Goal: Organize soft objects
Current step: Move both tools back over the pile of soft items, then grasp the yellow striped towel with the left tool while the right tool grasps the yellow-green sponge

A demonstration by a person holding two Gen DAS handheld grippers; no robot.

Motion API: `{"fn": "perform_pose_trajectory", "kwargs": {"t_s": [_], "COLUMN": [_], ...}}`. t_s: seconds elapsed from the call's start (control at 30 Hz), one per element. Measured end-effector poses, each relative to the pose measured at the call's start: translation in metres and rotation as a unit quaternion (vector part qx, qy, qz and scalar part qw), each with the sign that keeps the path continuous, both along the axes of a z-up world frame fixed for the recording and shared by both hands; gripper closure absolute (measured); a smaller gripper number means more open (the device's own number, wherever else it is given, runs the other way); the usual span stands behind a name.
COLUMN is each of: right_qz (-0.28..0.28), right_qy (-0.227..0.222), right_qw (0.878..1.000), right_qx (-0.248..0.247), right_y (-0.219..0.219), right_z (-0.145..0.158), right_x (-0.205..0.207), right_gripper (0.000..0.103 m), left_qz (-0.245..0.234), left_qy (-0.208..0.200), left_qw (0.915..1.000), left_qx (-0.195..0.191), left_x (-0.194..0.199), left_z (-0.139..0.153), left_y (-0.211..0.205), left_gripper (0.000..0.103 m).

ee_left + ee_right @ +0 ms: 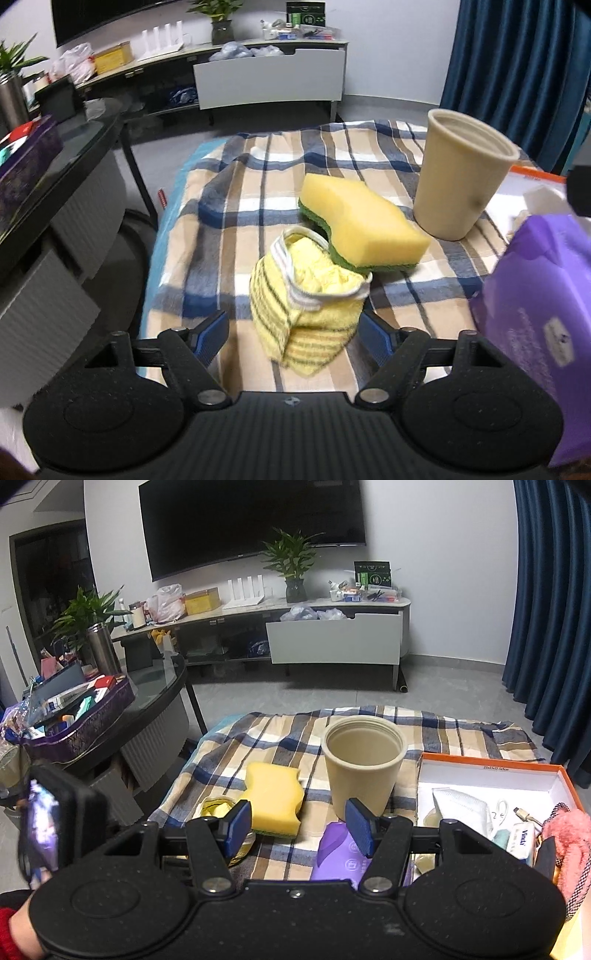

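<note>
Rolled yellow towel (306,295) between spread left fingers (212,338), untouched; right fingers (236,827) spread too, over purple pack (343,853).

**Black grippers, blue pads**

The left gripper (291,334) and right gripper (297,827) are being shown as matte black speckled bodies with ribbed centres, round side discs, silver screws and blue ridged fingertip pads (238,825). A red sleeve (9,938) is being worn.

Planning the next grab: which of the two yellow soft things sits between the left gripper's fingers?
The rolled yellow striped towel, between the open left gripper. The yellow sponge lies beyond it, green-bottomed.
</note>
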State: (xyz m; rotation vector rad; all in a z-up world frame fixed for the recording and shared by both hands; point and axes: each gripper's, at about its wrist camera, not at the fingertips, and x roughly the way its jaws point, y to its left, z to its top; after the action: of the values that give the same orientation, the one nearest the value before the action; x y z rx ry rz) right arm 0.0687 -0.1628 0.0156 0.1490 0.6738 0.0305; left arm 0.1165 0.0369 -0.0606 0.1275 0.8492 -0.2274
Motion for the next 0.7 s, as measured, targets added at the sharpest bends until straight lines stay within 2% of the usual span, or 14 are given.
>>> {"fn": "perform_pose_trajectory", "kwargs": {"t_s": [0.13, 0.17, 0.2, 0.27, 0.3, 0.47, 0.57, 0.7], "right_qz": [0.000, 0.001, 0.001, 0.002, 0.004, 0.014, 0.021, 0.027], "right_qy": [0.011, 0.015, 0.019, 0.028, 0.030, 0.044, 0.051, 0.045], "right_qw": [1.000, 1.000, 1.000, 1.000, 0.999, 0.999, 0.998, 0.996], "right_qx": [-0.006, -0.007, -0.007, -0.010, -0.011, -0.024, -0.040, -0.072], "right_y": [0.006, 0.007, 0.010, 0.017, 0.019, 0.040, 0.054, 0.064], "right_z": [-0.005, -0.006, -0.009, -0.013, -0.015, -0.024, -0.028, -0.027], "right_x": [0.007, 0.010, 0.014, 0.021, 0.023, 0.039, 0.049, 0.061], "right_gripper": [0.033, 0.033, 0.033, 0.033, 0.033, 0.031, 0.030, 0.027], "left_qz": [-0.015, -0.021, -0.027, -0.036, -0.040, -0.042, -0.045, -0.025], "left_qy": [-0.004, -0.004, -0.002, -0.006, -0.010, -0.026, -0.029, -0.025], "left_qw": [0.9998, 0.9996, 0.9993, 0.9986, 0.9981, 0.9934, 0.9913, 0.9909], "left_qx": [-0.013, -0.020, -0.027, -0.040, -0.046, -0.103, -0.120, -0.130], "left_x": [0.013, 0.015, 0.015, 0.014, 0.015, 0.016, 0.022, 0.033], "left_z": [-0.008, -0.009, -0.010, -0.011, -0.011, -0.003, 0.001, 0.001], "left_y": [0.001, 0.002, 0.002, 0.004, 0.006, 0.028, 0.034, 0.042], "left_gripper": [0.026, 0.036, 0.050, 0.060, 0.070, 0.075, 0.075, 0.075]}}
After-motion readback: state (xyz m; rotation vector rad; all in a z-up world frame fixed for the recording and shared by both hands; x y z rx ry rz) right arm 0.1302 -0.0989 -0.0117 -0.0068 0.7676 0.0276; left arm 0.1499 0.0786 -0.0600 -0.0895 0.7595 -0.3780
